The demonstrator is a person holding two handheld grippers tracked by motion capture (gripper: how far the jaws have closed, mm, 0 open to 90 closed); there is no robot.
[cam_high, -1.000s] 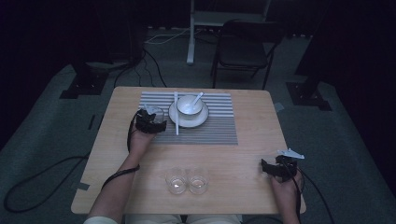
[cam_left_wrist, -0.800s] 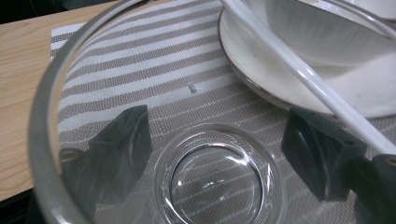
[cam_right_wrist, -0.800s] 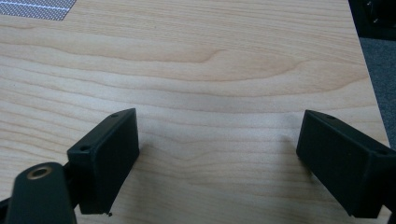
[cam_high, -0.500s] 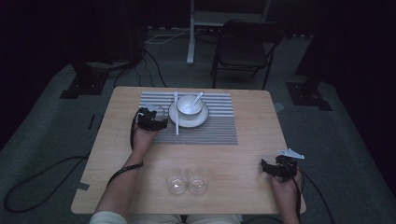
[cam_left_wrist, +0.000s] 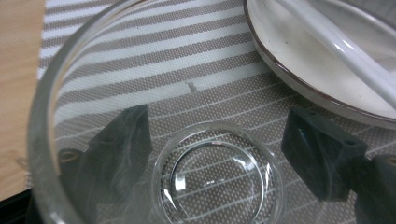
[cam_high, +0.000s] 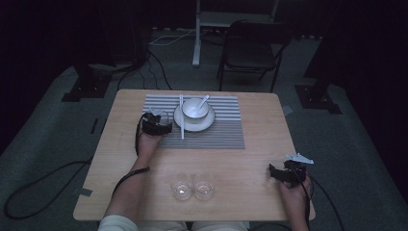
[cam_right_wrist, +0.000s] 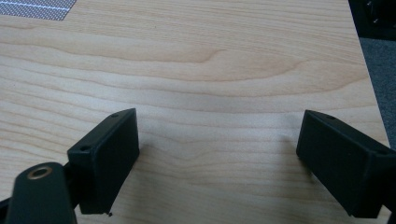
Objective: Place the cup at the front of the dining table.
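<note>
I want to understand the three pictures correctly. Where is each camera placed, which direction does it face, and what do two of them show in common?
High view: above the person's side, facing forward and down at the table; both forearms, left gripper, right gripper.
Left gripper view: on the left gripper, looking down along its jaws around a glass.
Right gripper view: along spread jaws over bare wood.
Shared: striped mat, plate.

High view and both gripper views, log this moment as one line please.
left gripper: jaws astride glass on striped mat, grip unclear | right gripper: open over bare table | two glasses near edge
</note>
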